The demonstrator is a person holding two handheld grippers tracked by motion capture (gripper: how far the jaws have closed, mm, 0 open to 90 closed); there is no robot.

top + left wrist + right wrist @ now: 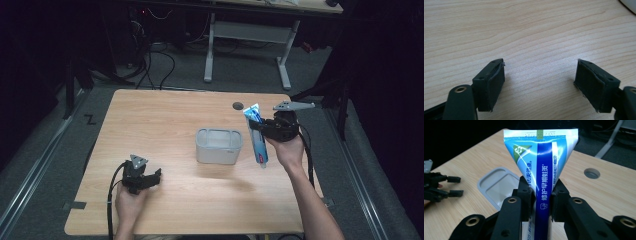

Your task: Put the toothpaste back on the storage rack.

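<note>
- Near the table's [150, 210] front edge, toward its left corner, we hold the left gripper [156, 176] low over bare wood, its jaws standing wide with nothing between them; in the left gripper view its pads [495, 85] frame only wood grain.
- Farther in, at the middle of the table, we see the grey bin [219, 146], an open-topped tub with its mouth facing up.
- Just beside the bin on its right, off the wood, we carry the toothpaste tube [257, 137] in the right gripper [260, 127], whose jaws are clamped narrow across the tube's body [544, 182].
- Its long axis runs roughly front to back and steeply tilted: the flat crimped end points up and toward the far edge, the cap end hangs toward us.
- From the tube, the bin's mouth lies to the left and lower, so we judge the right hand far nearer than the left to drop it in.
- Beyond, close to the far edge, a round cable hole [238, 106] sits in the tabletop.
</note>
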